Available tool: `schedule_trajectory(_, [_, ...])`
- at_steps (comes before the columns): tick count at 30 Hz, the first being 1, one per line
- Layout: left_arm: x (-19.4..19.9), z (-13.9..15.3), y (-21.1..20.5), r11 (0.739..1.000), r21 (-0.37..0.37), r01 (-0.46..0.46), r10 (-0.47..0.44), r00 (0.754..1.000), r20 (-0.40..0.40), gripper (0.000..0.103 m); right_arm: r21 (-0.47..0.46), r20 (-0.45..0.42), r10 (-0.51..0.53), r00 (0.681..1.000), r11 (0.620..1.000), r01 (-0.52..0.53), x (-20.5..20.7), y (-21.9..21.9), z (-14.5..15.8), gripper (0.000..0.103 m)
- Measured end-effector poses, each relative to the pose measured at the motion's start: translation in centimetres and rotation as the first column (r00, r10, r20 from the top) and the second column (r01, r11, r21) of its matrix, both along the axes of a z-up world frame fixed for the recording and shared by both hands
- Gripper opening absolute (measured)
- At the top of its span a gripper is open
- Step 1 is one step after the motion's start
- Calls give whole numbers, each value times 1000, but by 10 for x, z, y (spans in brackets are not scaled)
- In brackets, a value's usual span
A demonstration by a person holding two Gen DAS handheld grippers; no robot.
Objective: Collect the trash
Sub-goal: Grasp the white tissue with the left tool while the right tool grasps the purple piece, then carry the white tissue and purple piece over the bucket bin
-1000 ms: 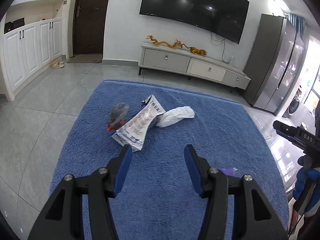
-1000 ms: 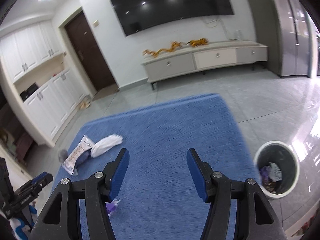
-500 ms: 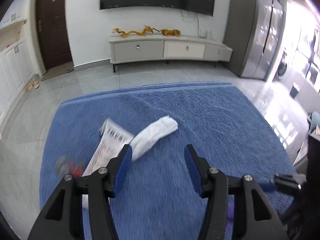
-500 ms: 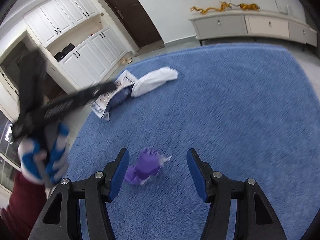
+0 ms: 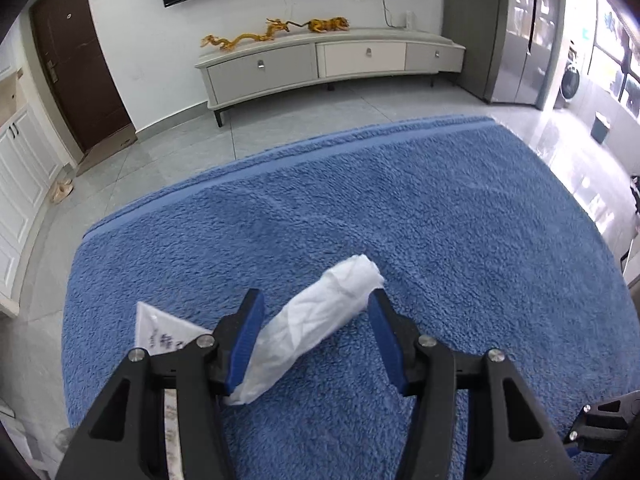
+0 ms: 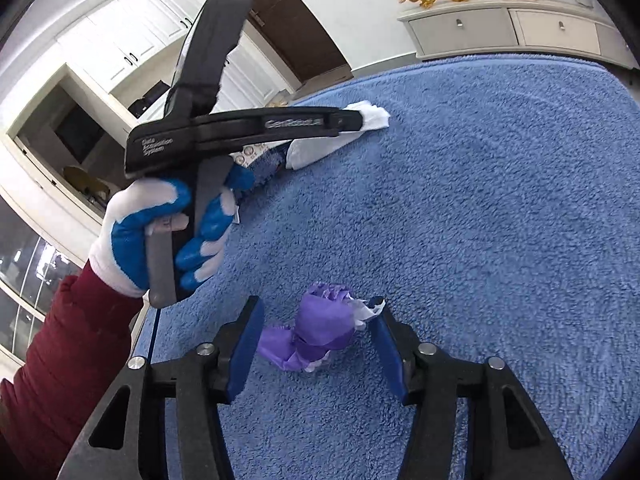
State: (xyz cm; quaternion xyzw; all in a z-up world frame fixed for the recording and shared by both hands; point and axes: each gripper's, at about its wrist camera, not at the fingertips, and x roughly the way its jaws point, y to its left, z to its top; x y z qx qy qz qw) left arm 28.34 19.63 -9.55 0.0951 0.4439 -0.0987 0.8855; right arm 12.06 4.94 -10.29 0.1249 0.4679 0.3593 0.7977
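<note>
Blue rug (image 5: 440,220) | white wrapper (image 5: 316,320) between left jaws | purple wrapper (image 6: 320,328) between right jaws

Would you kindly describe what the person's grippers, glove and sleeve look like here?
Both the left gripper and the right gripper have black plastic arms with silver screws and flat blue finger pads. The left one's body carries white lettering. The left hand wears a white glove with blue coating, above a dark red sleeve.

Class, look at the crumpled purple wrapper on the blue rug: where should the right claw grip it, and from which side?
Grip the purple wrapper across its bulky middle wad, coming straight down from above. The open right claw already straddles it, and its soft crumpled lump on the rug should squash between the pads.
</note>
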Motion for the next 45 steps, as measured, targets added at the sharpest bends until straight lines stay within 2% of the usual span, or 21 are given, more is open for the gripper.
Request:
schedule_trajectory(4, [1, -10, 1, 1000, -4, -6, 6, 1000, -14, 52, 6, -4, -4, 1000, 1000, 4, -1, -2, -4, 36])
schedule_trajectory(7, [1, -13, 1, 1000, -8, -15, 15, 1000, -15, 50, 24, -8, 0, 1000, 1000, 0, -3, -7, -5, 30])
schedule_trajectory(9, [0, -15, 0, 1000, -24, -17, 16, 1000, -17, 36, 33, -6, 7, 1000, 999, -7, 0, -9, -4, 29])
schedule_trajectory(10, [-1, -15, 0, 999, -32, -16, 16, 1000, -17, 32, 37, -6, 10, 1000, 999, -10, -2, -11, -3, 29])
schedule_trajectory(11, [-1, -15, 0, 999, -42, -15, 15, 1000, -17, 23, 42, -4, 14, 1000, 999, -13, -3, -13, -3, 28])
schedule_trajectory(15, [-4, -13, -6, 998, -64, -17, 16, 1000, -18, 8, 57, 0, 14, 1000, 998, -14, -6, -22, -1, 27])
schedule_trajectory(20, [-14, -6, -8, 992, -119, -36, 34, 999, -18, 5, 78, 14, -27, 1000, 997, 26, -5, -42, 6, 26])
schedule_trajectory(27, [-44, 20, -11, 978, -206, -28, 29, 1000, 3, 5, 99, 29, -107, 994, 990, 104, -11, -72, 21, 26])
schedule_trajectory(36, [-90, 60, -33, 975, -221, 11, 2, 998, 61, 5, 133, 51, -203, 978, 972, 195, -27, -104, 39, 26])
schedule_trajectory(45, [-117, 81, -67, 973, -228, 33, -18, 997, 68, 5, 161, 86, -310, 947, 942, 293, -50, -139, 60, 26])
